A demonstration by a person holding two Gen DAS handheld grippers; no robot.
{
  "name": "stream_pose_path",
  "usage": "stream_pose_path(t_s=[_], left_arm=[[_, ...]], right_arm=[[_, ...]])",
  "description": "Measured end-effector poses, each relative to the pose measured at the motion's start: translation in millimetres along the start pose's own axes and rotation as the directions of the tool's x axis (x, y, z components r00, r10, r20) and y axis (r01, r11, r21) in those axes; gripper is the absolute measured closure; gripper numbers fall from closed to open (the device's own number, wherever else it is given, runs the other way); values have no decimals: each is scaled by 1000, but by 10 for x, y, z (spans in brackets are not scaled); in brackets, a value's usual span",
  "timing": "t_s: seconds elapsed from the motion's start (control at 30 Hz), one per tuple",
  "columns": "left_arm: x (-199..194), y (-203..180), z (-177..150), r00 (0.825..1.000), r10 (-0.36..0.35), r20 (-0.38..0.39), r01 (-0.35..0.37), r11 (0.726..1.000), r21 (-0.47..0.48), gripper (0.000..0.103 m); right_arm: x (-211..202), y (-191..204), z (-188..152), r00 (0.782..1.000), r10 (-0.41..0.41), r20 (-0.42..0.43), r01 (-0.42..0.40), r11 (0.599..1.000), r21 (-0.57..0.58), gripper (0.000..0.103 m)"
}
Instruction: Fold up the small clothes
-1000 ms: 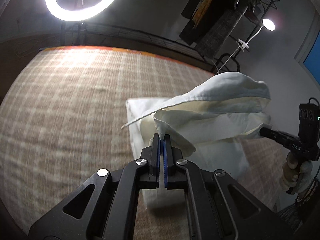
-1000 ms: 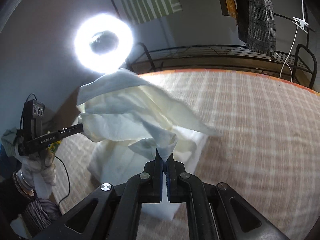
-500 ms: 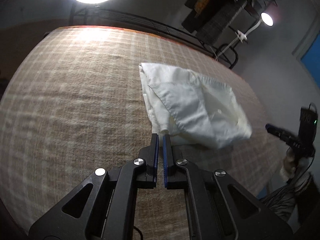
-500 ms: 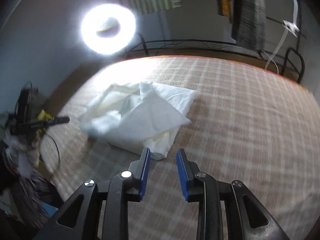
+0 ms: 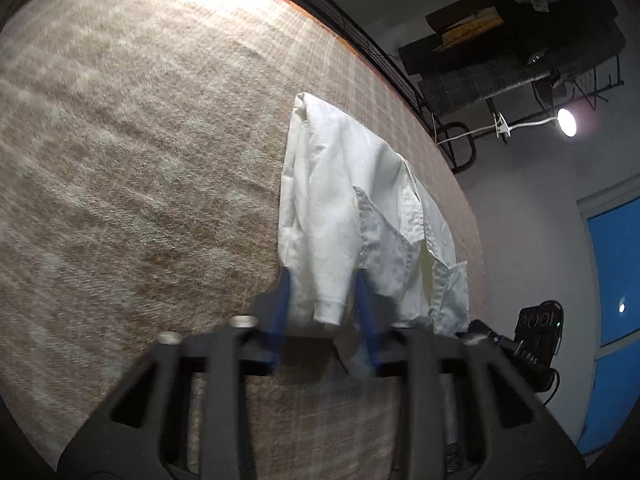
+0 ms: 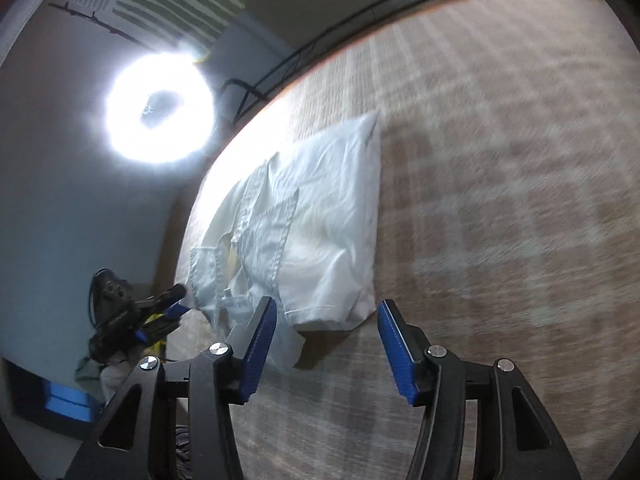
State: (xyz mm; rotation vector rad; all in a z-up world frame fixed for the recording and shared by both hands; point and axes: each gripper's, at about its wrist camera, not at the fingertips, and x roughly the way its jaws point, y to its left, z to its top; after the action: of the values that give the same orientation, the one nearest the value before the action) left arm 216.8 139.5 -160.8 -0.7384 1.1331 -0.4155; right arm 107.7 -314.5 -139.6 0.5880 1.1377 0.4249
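Note:
A small white garment (image 5: 352, 216) lies folded over itself on the beige checked cloth (image 5: 140, 160); it also shows in the right wrist view (image 6: 312, 232). My left gripper (image 5: 324, 300) is open, its blue pads either side of the garment's near edge, holding nothing. My right gripper (image 6: 326, 320) is open wide at the garment's near corner, empty. The left gripper also shows in the right wrist view (image 6: 160, 316) at the garment's left side. The right gripper shows at the right edge of the left wrist view (image 5: 532, 340).
A ring light (image 6: 158, 110) glares at the back left. A metal rail (image 5: 380, 64) runs along the table's far edge. Hanging clothes (image 5: 500, 52) and a small lamp (image 5: 566, 122) are behind it.
Both grippers let go of the lifted garment, which dropped flat onto the cloth. Both jaws then opened wider and moved closer to its near edge.

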Motion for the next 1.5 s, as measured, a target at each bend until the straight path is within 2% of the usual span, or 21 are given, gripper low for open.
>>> stream_pose_path(t_s=[0.07,0.13,0.17,0.27,0.33,0.4,0.5,0.53,0.6,0.67,0.7,0.8,0.9,0.93,1.03,1.1,1.13,1.23,1.3,1.4,1.5], left_arm=[[42,0,14,1000,-22,-15,22,1000,-12,103],[-38,-69,-10,998,-61,-4,61,998,-4,103],[-85,-102,-26,997,-72,0,72,997,5,103],[-111,-90,-90,999,-39,-17,40,998,42,103],[14,43,-130,998,54,-38,-52,997,54,103],[108,130,-148,996,69,-56,-67,997,37,103],[75,40,-163,995,98,-38,-94,992,90,103],[36,-1,-154,995,90,-35,-87,992,94,103],[-73,-43,-146,997,70,-16,-68,993,99,103],[-97,-87,-130,997,82,-14,-79,989,128,103],[-80,-107,-144,994,106,-17,-103,983,152,103],[-33,-202,-212,982,188,-18,-179,958,223,102],[-140,-233,-237,978,210,0,-205,955,213,102],[-208,-255,-234,978,210,19,-209,957,202,102],[-433,-371,-157,976,192,105,-211,953,216,102],[-431,-501,-36,975,175,135,-203,950,238,102],[-384,-589,44,977,162,142,-194,948,251,102],[-172,-806,209,981,135,136,-172,935,309,102],[-23,-877,268,985,133,108,-163,925,344,102],[257,-912,286,982,175,75,-190,898,398,102],[440,-740,315,971,233,47,-233,895,381,102]], right_arm=[[75,-28,15,999,31,-14,-30,999,15,90],[95,-14,42,998,68,-13,-68,997,25,100],[70,16,53,997,76,-2,-76,997,15,102],[-65,109,87,996,81,32,-80,996,-31,103],[-52,49,97,997,65,35,-64,998,-24,103],[88,-22,75,999,34,-11,-34,999,-1,103],[263,30,22,997,-55,-58,52,997,-50,103],[253,52,19,997,-53,-52,50,997,-57,103],[123,43,41,999,50,-16,-51,999,-12,103],[26,63,40,997,76,6,-76,997,-21,103],[33,87,32,998,60,1,-60,997,-40,103],[223,160,-36,995,-92,-38,87,989,-119,103],[268,185,-18,980,-194,-43,186,972,-145,89],[217,202,-5,977,-210,-25,205,968,-143,79],[-52,356,50,966,-234,106,250,951,-182,77],[-122,495,132,966,-188,176,224,950,-216,77],[-95,569,185,970,-158,183,199,951,-236,77],[232,816,273,985,-95,147,135,945,-298,77],[482,954,289,988,-107,114,141,927,-348,77],[786,1040,314,981,-176,86,196,893,-404,77],[913,922,343,982,-183,40,184,907,-379,77]])
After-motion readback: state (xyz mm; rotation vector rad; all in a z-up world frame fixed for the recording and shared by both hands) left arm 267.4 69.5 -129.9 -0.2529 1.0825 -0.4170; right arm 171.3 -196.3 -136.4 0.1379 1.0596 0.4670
